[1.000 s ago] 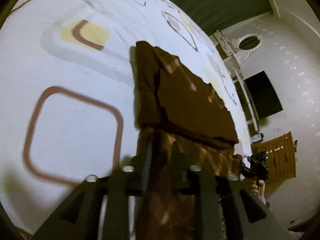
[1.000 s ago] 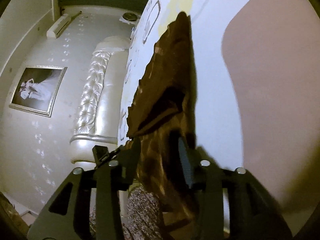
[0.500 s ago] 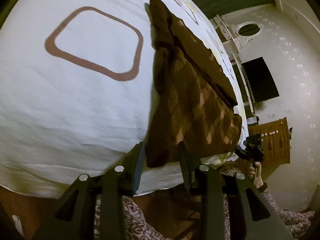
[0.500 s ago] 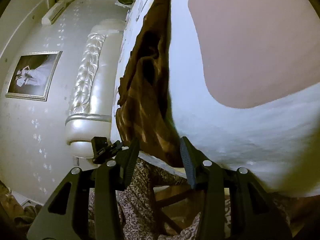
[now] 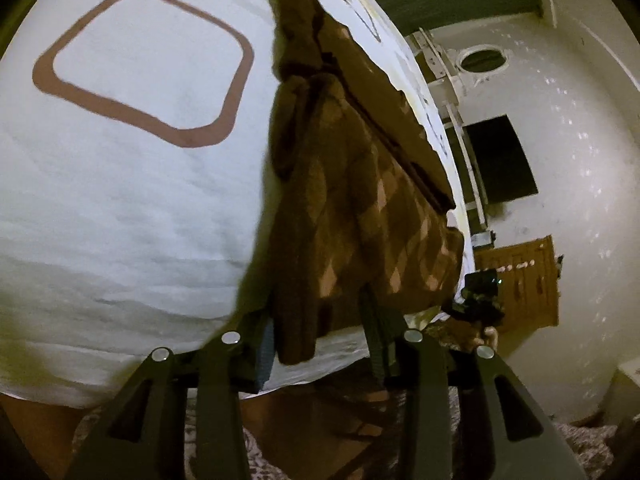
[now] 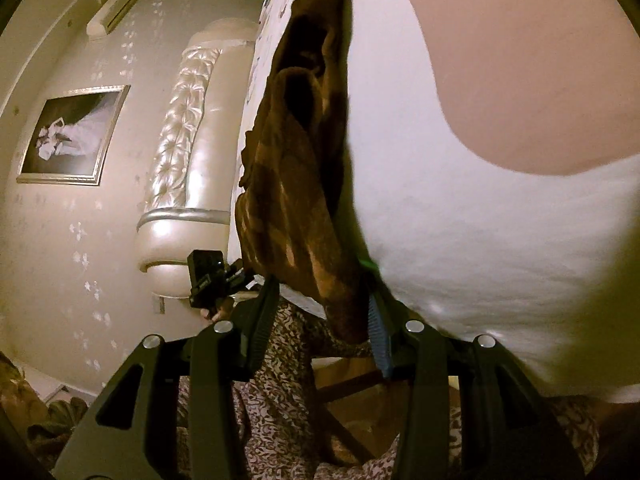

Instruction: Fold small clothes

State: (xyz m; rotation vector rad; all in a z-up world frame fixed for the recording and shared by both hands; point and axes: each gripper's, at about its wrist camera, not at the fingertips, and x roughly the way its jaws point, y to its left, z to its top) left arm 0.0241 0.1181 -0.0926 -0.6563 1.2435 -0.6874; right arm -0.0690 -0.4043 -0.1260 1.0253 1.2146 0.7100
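A brown garment with a lighter diamond pattern (image 5: 360, 208) lies on the white bedsheet (image 5: 120, 200), partly folded, its near end hanging at the bed's front edge. My left gripper (image 5: 320, 332) is open, its fingers standing on either side of the garment's near left corner. In the right wrist view the same garment (image 6: 296, 184) runs away from me along the bed. My right gripper (image 6: 320, 312) is open, with the garment's near right corner between its spread fingers. The right gripper shows in the left wrist view (image 5: 480, 300), and the left gripper in the right wrist view (image 6: 208, 276).
The sheet has brown rounded-square outlines (image 5: 140, 76) and a large pink patch (image 6: 520, 60). A tufted headboard (image 6: 188, 140) and a framed picture (image 6: 72, 132) are to the left. A wooden cabinet (image 5: 520, 280) stands by the right wall. The person's patterned clothing (image 6: 280, 380) is below.
Both grippers let go of the garment's near end and drew back toward the bed's front edge. The garment now lies laid out along the bed, its near corners between the open fingers.
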